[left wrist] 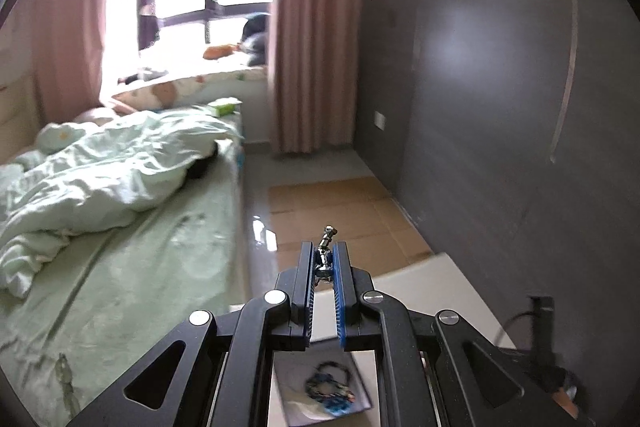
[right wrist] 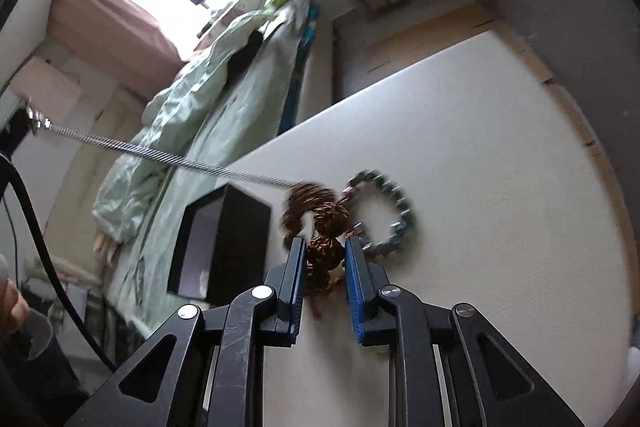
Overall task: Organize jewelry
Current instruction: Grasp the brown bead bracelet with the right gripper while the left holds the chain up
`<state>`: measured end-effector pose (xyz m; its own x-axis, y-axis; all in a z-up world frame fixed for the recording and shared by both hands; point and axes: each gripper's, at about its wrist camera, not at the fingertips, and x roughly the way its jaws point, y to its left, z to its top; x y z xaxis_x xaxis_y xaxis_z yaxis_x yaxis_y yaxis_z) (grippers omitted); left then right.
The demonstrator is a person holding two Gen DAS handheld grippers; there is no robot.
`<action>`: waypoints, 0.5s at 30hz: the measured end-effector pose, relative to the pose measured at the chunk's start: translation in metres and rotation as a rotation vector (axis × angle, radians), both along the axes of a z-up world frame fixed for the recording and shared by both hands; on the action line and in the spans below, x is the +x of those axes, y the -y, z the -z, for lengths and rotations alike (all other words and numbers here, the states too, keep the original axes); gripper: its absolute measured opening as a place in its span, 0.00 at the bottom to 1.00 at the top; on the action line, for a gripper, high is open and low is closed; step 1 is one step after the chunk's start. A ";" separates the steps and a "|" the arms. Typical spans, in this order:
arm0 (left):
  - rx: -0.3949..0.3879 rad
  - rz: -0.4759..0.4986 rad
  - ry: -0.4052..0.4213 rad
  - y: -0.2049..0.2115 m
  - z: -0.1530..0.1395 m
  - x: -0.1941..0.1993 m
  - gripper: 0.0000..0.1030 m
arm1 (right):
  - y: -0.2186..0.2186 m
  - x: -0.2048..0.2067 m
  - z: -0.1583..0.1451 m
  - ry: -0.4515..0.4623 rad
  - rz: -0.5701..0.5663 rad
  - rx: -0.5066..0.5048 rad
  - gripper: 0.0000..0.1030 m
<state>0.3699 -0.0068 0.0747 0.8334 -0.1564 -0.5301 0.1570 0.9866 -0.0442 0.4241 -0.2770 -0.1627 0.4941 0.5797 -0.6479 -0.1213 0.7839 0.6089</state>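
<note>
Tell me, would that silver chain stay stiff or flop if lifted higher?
Probably floppy: the chain looks straight only because it is stretched between the left gripper and the brown bracelet. Its fine metal links suggest it could slip.

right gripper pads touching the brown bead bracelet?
Touching. The right wrist view shows the brown bead bracelet wedged between both blue pads of the right gripper, no gap on either side.

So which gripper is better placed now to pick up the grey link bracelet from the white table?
Probably right. The right gripper is beside the grey link bracelet, though shut on the brown bead bracelet. The left gripper is raised, gripping the silver chain.
</note>
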 end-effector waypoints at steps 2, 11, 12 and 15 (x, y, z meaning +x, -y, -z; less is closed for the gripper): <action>-0.014 -0.018 0.010 -0.011 -0.005 -0.001 0.08 | 0.006 0.000 -0.001 -0.002 0.023 -0.006 0.20; -0.036 -0.078 0.045 -0.036 -0.018 -0.010 0.08 | 0.020 -0.012 -0.019 0.045 0.086 -0.021 0.20; -0.035 -0.084 0.053 -0.039 -0.020 -0.012 0.08 | 0.019 -0.011 -0.020 0.050 0.089 -0.017 0.20; -0.040 -0.100 0.082 -0.048 -0.032 -0.020 0.08 | 0.018 -0.014 -0.027 0.071 0.090 -0.007 0.20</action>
<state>0.3502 0.0411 0.1068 0.8863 -0.0900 -0.4543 0.0627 0.9952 -0.0749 0.4102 -0.2952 -0.1353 0.5886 0.5267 -0.6133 -0.0932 0.7978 0.5957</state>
